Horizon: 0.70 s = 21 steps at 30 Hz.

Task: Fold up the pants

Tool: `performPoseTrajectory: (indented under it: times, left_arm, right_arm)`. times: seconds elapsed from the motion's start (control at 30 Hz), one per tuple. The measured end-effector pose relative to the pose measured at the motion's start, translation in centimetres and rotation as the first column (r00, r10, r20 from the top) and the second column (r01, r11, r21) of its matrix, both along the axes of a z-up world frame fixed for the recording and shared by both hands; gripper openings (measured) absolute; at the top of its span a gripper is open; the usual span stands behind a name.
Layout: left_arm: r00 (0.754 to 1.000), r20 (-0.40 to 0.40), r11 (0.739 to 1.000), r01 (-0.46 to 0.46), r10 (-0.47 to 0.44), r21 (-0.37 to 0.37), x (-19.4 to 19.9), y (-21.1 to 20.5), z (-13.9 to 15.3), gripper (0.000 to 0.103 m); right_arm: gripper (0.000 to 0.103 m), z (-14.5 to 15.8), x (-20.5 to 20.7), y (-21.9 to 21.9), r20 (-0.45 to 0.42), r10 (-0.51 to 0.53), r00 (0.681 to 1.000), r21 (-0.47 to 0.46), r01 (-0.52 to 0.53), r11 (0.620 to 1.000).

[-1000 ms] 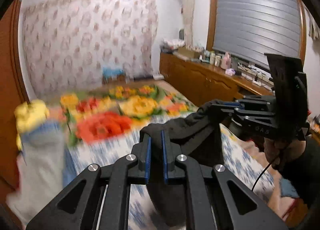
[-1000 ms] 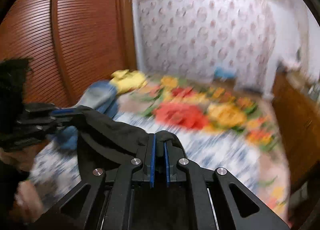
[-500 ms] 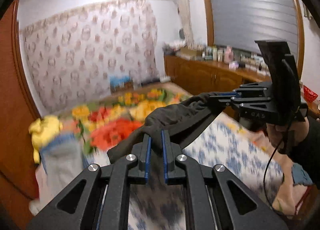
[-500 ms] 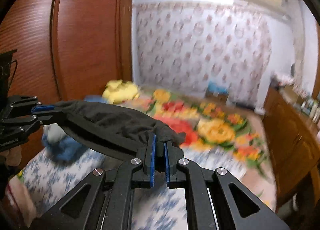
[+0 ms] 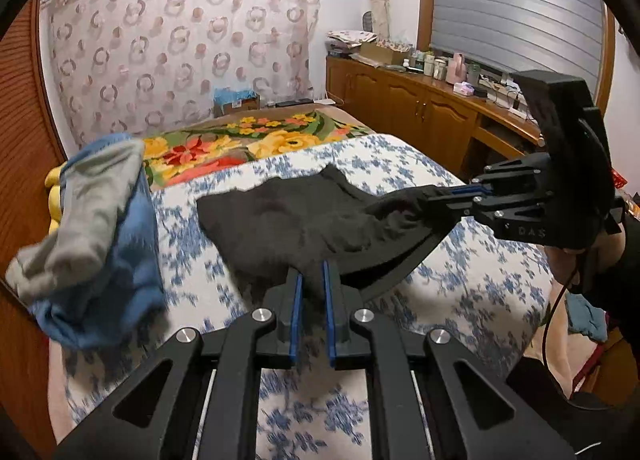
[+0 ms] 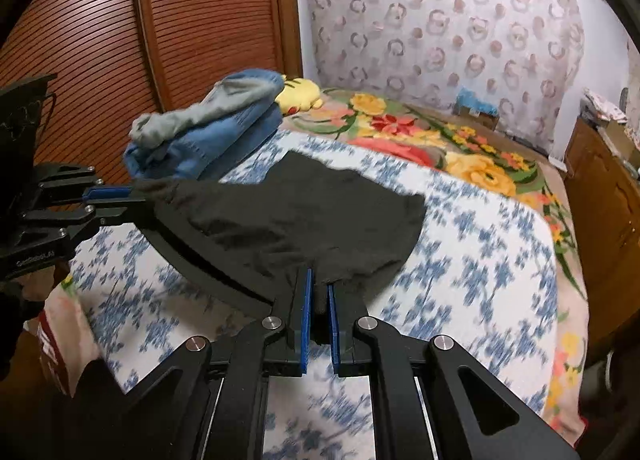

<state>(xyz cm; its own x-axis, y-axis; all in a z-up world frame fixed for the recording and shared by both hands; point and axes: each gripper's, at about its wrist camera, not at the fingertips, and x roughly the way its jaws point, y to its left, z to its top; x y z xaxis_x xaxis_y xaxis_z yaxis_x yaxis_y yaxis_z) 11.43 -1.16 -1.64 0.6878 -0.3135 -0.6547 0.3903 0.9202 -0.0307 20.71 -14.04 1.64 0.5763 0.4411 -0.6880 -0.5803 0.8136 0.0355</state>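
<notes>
The black pants (image 5: 304, 215) hang stretched between my two grippers above the blue-flowered bedspread (image 5: 460, 280), their far end spread out toward the bed. My left gripper (image 5: 311, 284) is shut on one corner of the waistband. My right gripper (image 6: 318, 292) is shut on the other corner of the pants (image 6: 304, 211). In the left wrist view the right gripper (image 5: 448, 199) shows at the right, pinching the cloth. In the right wrist view the left gripper (image 6: 120, 199) shows at the left.
A pile of blue and grey clothes (image 5: 100, 227) lies at the bed's left, next to a yellow plush (image 6: 298, 93). A flowered blanket (image 6: 440, 139) covers the far bed. A wooden wardrobe (image 6: 120, 39) stands left, a wooden sideboard (image 5: 420, 111) right.
Both grippers have swung the pants up and forward, then down. The cloth, bunched a second ago, now fans out flat toward the bed.
</notes>
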Motion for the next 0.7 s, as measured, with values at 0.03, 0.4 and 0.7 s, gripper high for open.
performPoseTrajectory:
  times: [0.03, 0.4, 0.7]
  left_arm:
    - [1.0, -0.006, 1.0, -0.002, 0.002, -0.003, -0.4, 0.0, -0.4, 0.01]
    - [0.996, -0.084, 0.998, -0.033, 0.029, -0.046, -3.0, 0.7, -4.8, 0.01]
    - [0.988, -0.147, 0.995, -0.053, 0.04, -0.084, -2.8, 1.4, -7.3, 0.011]
  right_arm:
    - [0.007, -0.3, -0.5, -0.1, -0.006, 0.001, 1.0, 0.003, -0.001, 1.0]
    - [0.007, -4.8, -2.5, 0.2, -0.061, 0.005, 0.998, 0.035, -0.003, 0.999]
    - [0.007, -7.1, -2.3, -0.1, -0.092, -0.038, 0.995, 0.064, 0.044, 0.997]
